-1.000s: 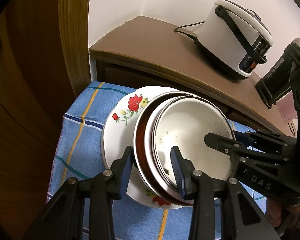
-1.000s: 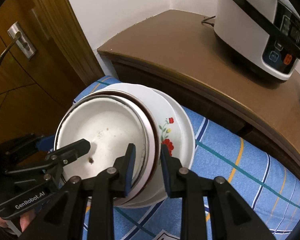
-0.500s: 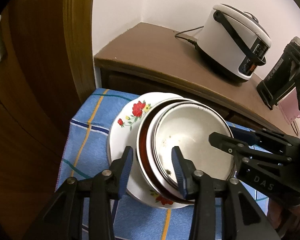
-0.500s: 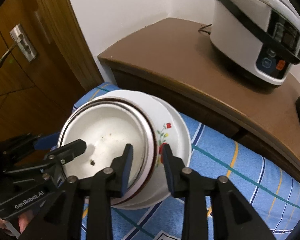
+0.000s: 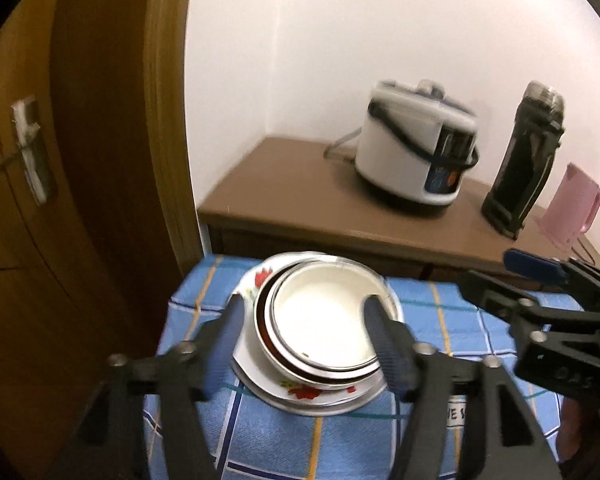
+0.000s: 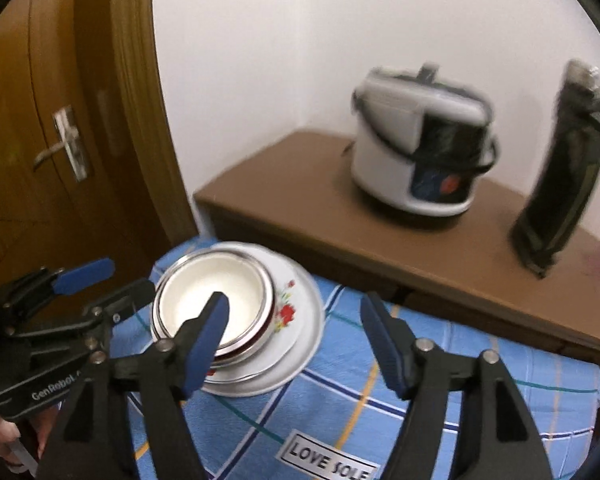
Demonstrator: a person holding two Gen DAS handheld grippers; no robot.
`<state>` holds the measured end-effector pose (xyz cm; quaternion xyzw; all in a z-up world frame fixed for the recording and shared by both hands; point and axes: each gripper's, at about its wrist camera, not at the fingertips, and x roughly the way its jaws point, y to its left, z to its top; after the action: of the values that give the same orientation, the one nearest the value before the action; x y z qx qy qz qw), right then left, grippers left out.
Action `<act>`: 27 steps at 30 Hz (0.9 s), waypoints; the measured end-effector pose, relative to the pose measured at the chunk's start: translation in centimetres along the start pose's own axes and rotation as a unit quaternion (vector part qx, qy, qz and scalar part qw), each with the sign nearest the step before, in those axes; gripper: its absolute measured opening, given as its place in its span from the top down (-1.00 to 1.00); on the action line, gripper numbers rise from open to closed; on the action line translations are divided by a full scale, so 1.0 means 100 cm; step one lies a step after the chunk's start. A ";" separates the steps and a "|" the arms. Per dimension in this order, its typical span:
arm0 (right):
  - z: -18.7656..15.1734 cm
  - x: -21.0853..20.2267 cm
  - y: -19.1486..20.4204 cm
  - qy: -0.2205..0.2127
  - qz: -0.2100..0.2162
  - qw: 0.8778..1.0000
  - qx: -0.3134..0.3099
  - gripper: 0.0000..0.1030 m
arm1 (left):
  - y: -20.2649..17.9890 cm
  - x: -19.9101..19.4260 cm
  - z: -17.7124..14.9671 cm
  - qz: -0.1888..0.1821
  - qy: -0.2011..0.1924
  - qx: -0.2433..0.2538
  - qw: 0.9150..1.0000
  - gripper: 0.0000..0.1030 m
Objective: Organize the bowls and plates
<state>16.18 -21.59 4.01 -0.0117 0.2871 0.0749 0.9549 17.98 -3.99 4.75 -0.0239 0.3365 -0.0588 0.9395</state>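
Observation:
A white bowl [image 5: 320, 320] [image 6: 204, 280] sits nested in a brown-rimmed bowl [image 5: 262, 320] on a floral plate [image 5: 256, 280] [image 6: 296, 288], stacked on the blue checked cloth [image 5: 204, 292] [image 6: 340, 412]. My left gripper [image 5: 304, 312] [image 6: 126, 278] hovers above and back from the stack's left side. Its jaws are opening, and nothing is pressed between them. My right gripper [image 6: 294, 304] [image 5: 488, 270] hangs clear of the stack's right side. Its jaws are also opening, and it holds nothing. Both views are blurred by motion.
Behind the cloth stands a brown wooden cabinet [image 5: 292, 192] with a white rice cooker [image 5: 416, 152] [image 6: 420, 156], a black thermos [image 5: 524, 160] [image 6: 560, 184] and a pink jug [image 5: 572, 208]. A wooden door [image 5: 20, 160] with a handle is at the left.
Both grippers were shut on the rims of the stacked bowls. They have let go, opened wide, and drawn back and up. The stack stays on the cloth.

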 end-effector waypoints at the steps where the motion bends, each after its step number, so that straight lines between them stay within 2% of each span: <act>1: -0.001 -0.009 -0.002 -0.011 -0.006 1.000 0.002 -0.37 | -0.002 -0.008 0.000 -0.001 -0.014 0.002 1.000 -0.30; 7: -0.002 -0.048 -0.007 -0.055 -0.018 0.998 0.013 -0.46 | -0.013 -0.039 0.000 -0.009 -0.052 0.013 0.999 -0.31; 11: -0.004 -0.066 -0.007 -0.074 -0.019 0.997 0.009 -0.57 | -0.018 -0.051 -0.002 -0.011 -0.065 0.014 0.998 -0.45; 16: -0.005 -0.077 -0.004 -0.086 -0.023 0.996 0.003 -0.64 | -0.023 -0.057 -0.004 -0.012 -0.067 0.024 0.997 -0.45; 27: -0.004 -0.084 -0.002 -0.098 -0.028 0.995 -0.001 -0.66 | -0.028 -0.055 -0.004 -0.004 -0.056 0.036 0.998 -0.45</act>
<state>9.12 -22.97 8.27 -0.0135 0.1918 0.0492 0.9801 13.28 -6.12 8.17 0.0055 0.2810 -0.0732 0.9569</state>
